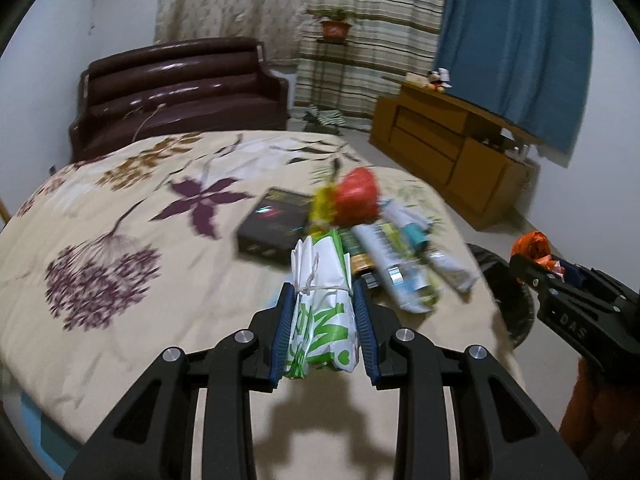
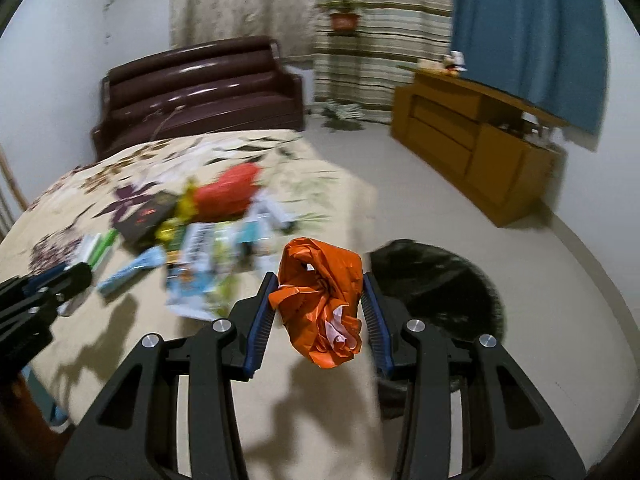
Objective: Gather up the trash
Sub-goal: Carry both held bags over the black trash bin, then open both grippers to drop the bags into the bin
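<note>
The left gripper [image 1: 323,320] is clamped on a white-and-green folded paper bag tied with string [image 1: 322,312]; the right gripper [image 2: 319,312] pinches a crumpled orange plastic bag [image 2: 320,300]. Both hang over the near edge of the floral bedspread [image 1: 120,208], the remaining wrappers [image 1: 392,256] beyond. This looks like the carry step: next, swing right over the black-lined bin [image 2: 440,280] and release.

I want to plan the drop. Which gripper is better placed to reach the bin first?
Right. The right gripper, holding the orange bag, is beside the bin.
</note>
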{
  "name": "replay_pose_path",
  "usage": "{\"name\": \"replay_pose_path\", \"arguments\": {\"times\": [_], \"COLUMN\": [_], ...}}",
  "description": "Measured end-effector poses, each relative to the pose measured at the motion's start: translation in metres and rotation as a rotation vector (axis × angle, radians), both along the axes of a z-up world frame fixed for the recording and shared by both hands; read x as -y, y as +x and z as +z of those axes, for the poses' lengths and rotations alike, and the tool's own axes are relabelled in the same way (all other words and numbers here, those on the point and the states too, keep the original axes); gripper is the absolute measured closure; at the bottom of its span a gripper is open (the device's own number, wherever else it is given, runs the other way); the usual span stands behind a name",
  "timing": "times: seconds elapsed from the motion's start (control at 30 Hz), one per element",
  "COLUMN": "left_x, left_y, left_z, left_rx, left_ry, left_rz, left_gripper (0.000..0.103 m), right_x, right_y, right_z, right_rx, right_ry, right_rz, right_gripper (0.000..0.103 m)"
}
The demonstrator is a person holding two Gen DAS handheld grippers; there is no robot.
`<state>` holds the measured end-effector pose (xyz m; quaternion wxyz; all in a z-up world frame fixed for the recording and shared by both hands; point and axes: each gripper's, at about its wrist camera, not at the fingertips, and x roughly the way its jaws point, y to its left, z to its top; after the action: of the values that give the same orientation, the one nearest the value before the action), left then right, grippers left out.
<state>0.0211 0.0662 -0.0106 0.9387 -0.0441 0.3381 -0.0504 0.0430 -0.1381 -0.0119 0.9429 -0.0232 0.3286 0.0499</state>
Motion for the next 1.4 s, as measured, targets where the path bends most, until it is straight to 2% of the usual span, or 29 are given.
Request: {"name": "replay_pose_path", "arguments": {"times": [0.33,0.6,1.27,1.4], "left_x": [0.083,0.136,0.206,0.211], "left_y": [0.029,0.058,0.118,0.122], "left_z": [0.007,-0.003,-0.031,-0.035], "left_rx": [0.024,0.011,-0.07,-0.079], "left_ry": [0.03,0.07,0.15,0.159], "left_rz": [-0.131,-0.188,-0.234,-0.231], "left_gripper": [0.072,0.072,0.072,0.066], "right_x": [0.073,0.103,0.149,0.155], "right_y": [0.019,0.036,0.085,0.091], "right_z": [-0.007,-0.016,-0.043,-0.048], "right_rx": [0.006,-0.006,-0.047,-0.05], "right_ry": [-0.002,0.015,0.077,0.087], "right_rz": [-0.132,-0.162,-0.195,-0.204], "right_gripper": [0.062,0.062,0.061,0.053]}}
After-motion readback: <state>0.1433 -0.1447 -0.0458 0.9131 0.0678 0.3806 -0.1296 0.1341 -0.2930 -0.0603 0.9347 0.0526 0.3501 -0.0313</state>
